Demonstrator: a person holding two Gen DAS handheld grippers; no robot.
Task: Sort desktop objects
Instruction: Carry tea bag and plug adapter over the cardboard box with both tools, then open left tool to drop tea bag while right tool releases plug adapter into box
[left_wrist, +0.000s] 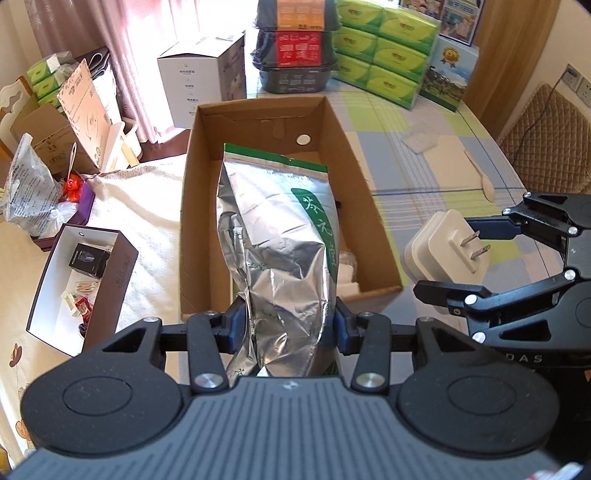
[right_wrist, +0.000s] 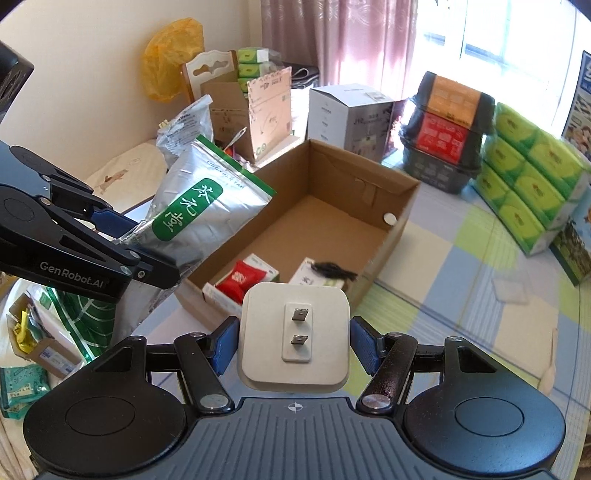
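My left gripper (left_wrist: 290, 323) is shut on a silver foil bag with a green label (left_wrist: 280, 236), held over the open cardboard box (left_wrist: 364, 192). The same silver foil bag (right_wrist: 207, 206) hangs at the box's left rim in the right wrist view, with the left gripper (right_wrist: 144, 236) clamped on its lower end. My right gripper (right_wrist: 293, 345) is shut on a white plug adapter (right_wrist: 295, 339), prongs facing the camera, just short of the cardboard box (right_wrist: 399, 218). That white plug adapter (left_wrist: 443, 247) floats right of the box, held by the right gripper (left_wrist: 458, 258).
Inside the box lie a red packet (right_wrist: 240, 278), small white cartons and a black tangle (right_wrist: 334, 273). Green tissue packs (left_wrist: 384, 48) and stacked dark baskets (left_wrist: 295, 44) stand behind. A wooden spoon (left_wrist: 480, 177) and clear lid (left_wrist: 421, 138) lie on the checked cloth. An open white tray (left_wrist: 48, 291) sits left.
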